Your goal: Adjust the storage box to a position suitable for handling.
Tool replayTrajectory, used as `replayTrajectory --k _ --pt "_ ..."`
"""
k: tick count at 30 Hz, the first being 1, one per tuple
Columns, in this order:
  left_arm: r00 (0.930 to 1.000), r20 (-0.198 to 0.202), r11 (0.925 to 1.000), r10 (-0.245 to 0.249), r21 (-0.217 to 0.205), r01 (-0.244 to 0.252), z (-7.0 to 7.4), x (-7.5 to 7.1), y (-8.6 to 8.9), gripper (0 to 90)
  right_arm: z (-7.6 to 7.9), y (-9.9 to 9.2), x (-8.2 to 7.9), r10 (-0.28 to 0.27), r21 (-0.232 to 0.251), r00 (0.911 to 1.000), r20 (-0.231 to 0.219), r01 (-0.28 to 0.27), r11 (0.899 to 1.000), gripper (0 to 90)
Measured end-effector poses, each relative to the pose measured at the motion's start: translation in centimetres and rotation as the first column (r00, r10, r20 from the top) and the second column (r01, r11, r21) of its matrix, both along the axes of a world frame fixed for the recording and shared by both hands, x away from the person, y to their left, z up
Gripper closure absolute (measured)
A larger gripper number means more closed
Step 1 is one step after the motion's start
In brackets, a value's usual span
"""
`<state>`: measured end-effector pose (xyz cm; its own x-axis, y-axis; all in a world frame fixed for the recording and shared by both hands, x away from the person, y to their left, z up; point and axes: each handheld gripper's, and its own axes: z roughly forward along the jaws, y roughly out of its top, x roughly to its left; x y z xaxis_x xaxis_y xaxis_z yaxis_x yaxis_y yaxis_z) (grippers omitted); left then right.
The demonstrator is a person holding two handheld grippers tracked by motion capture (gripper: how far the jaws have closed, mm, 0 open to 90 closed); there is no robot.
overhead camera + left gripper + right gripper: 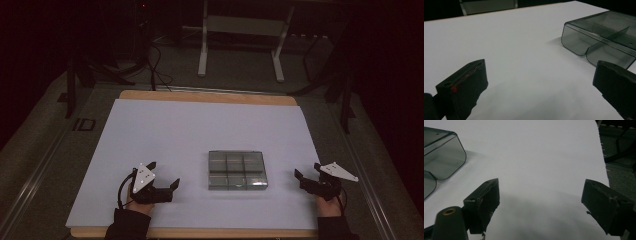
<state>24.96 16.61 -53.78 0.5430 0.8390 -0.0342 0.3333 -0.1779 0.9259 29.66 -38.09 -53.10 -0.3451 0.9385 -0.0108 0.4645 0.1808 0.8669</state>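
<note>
Both tools sit released on the white table (165, 130), left tool (164, 176) and right tool (306, 170) flanking the smoky box (237, 170) (6 compartments).

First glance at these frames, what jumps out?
The smoky transparent compartment box, lying alone right of centre on the white sheet. Flanking it near the front edge, the left hand-held gripper and right hand-held gripper, both open, neither holding anything.

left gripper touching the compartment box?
Apart. High view: bare white sheet lies between the open left gripper and the box.
</note>
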Motion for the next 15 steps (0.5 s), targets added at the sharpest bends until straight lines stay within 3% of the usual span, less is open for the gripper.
replayTrajectory --k 15 --pt "0.9984 -0.030 0.9988 -0.047 -0.013 0.047 -0.02 0.34 0.12 0.6 -0.06 0.17 0.18 0.006 -0.016 0.9998 -0.021 -0.007 1.000 14.2"
